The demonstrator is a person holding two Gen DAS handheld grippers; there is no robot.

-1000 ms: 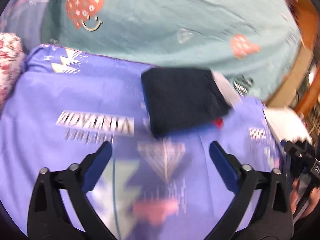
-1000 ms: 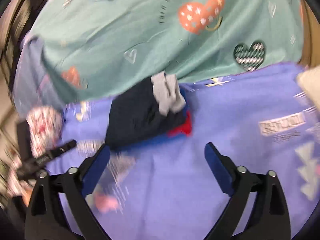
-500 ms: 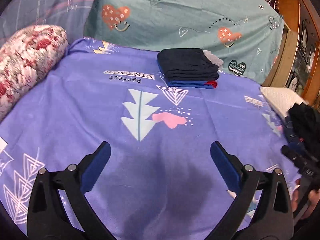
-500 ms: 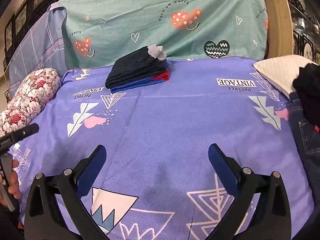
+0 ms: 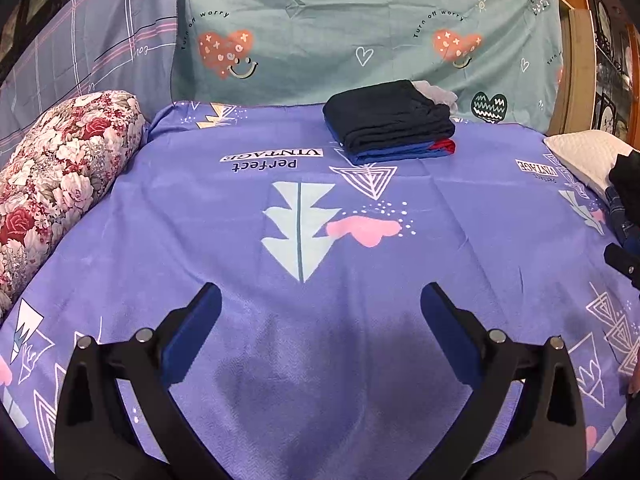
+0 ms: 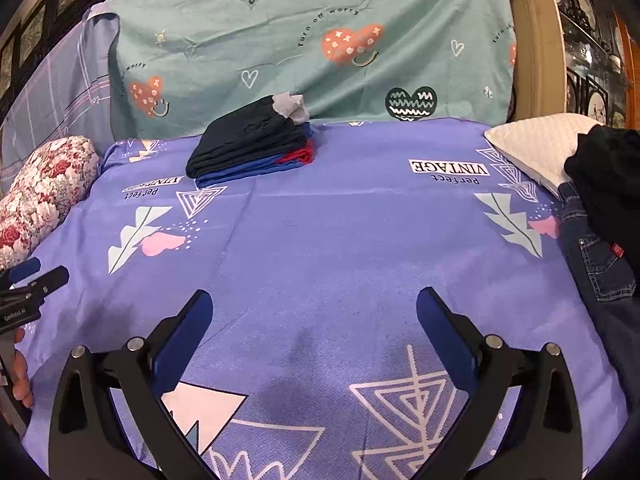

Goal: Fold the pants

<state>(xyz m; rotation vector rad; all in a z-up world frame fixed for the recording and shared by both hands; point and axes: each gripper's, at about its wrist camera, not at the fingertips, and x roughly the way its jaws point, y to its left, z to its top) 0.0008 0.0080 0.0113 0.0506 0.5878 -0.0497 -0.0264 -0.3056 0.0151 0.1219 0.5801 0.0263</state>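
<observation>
The bedsheet [image 5: 224,220] was purple, printed with pale blue trees, pink clouds, white triangles and black "Perfect VINTAGE" lettering, and behind it hung a teal cloth [image 5: 320,40] dotted with coral smiling hearts! The stack of folded pants [image 5: 390,124] showed black on top, then blue with a flash of red, grey peeking behind. A bolster [image 5: 52,184] bloomed in red and white flowers, with dark blue jeans [image 6: 592,256] beside a cream pillow [image 6: 532,144].
</observation>
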